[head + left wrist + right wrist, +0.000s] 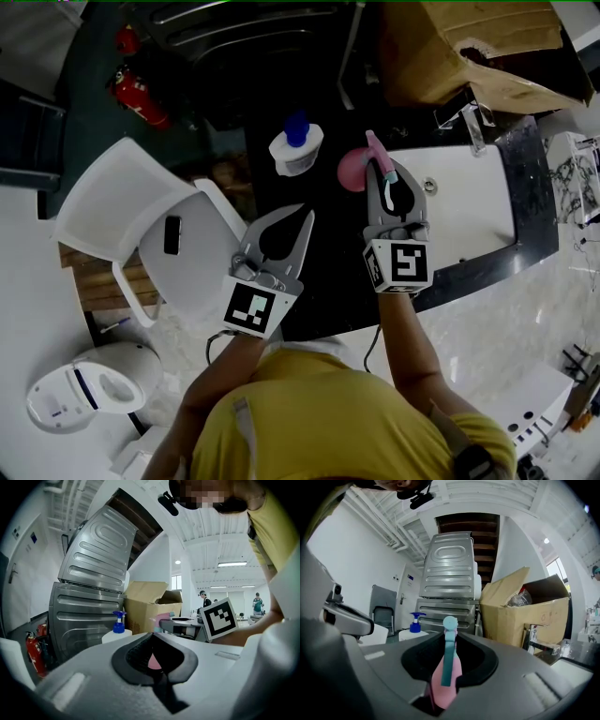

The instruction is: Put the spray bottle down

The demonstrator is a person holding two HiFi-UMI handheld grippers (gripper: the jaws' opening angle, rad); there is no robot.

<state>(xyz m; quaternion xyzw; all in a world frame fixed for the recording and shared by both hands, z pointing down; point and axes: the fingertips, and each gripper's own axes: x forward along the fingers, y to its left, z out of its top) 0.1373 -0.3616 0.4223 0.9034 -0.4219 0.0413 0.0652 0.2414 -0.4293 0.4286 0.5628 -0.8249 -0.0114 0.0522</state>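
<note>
A pink spray bottle (pixel 352 169) with a teal trigger head is held in my right gripper (pixel 384 173), whose jaws are shut on its upper part. In the right gripper view the pink body (pixel 443 679) fills the gap between the jaws of the right gripper (pixel 449 639), and the teal head sticks up past the tips. The bottle hangs over the dark tabletop (pixel 323 281); I cannot tell whether it touches. My left gripper (pixel 305 217) hovers to the left, shut and empty. The left gripper (pixel 152 637) shows its tips meeting in its own view.
A white pump bottle with a blue top (pixel 296 145) stands just beyond the grippers. A white chair (pixel 141 216) with a black phone (pixel 172 234) is at left. A cardboard box (pixel 469 47) sits at the back right, a white counter (pixel 469 202) to the right, and a red fire extinguisher (pixel 139 98) at far left.
</note>
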